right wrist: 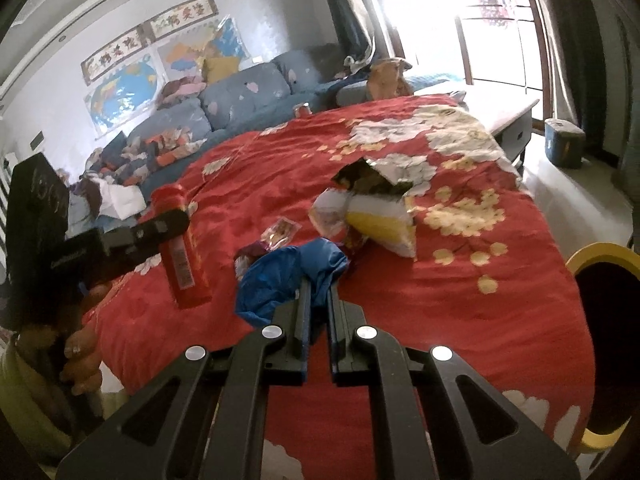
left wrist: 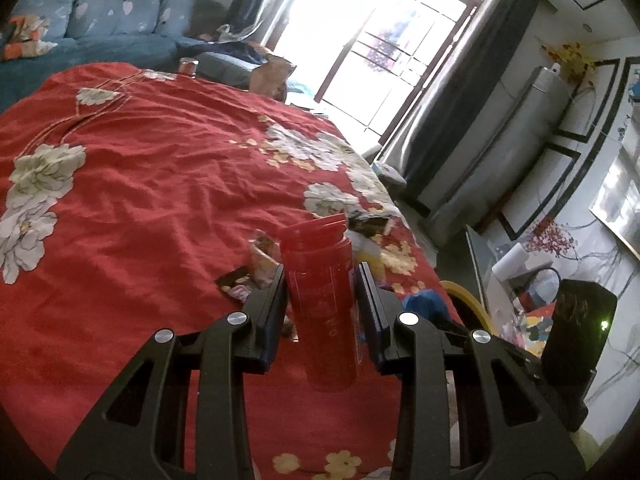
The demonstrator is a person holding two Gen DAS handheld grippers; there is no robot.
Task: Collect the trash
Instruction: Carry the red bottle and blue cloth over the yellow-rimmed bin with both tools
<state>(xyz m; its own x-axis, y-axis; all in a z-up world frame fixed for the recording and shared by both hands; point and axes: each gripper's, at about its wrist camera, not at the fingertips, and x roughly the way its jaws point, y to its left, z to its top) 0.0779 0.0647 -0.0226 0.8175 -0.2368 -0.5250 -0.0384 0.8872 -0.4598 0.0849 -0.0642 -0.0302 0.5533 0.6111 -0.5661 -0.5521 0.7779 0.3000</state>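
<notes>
My left gripper (left wrist: 321, 276) is shut on a red plastic bottle (left wrist: 324, 300) and holds it above the red flowered tablecloth (left wrist: 160, 200); the right wrist view shows that bottle (right wrist: 182, 248) lifted at the left. My right gripper (right wrist: 319, 292) is shut on a crumpled blue plastic bag (right wrist: 288, 276) just above the cloth. Loose trash lies beyond: a white and yellow snack bag (right wrist: 372, 216), a dark torn wrapper (right wrist: 368, 178) and small clear wrappers (right wrist: 280, 232). The wrappers (left wrist: 260, 260) also show behind the bottle in the left wrist view.
A yellow-rimmed bin (right wrist: 608, 336) stands off the table's right edge. A can (right wrist: 302, 110) and a brown paper bag (right wrist: 388, 76) sit at the far edge. A blue sofa (right wrist: 240, 96) lies behind, a window to the right.
</notes>
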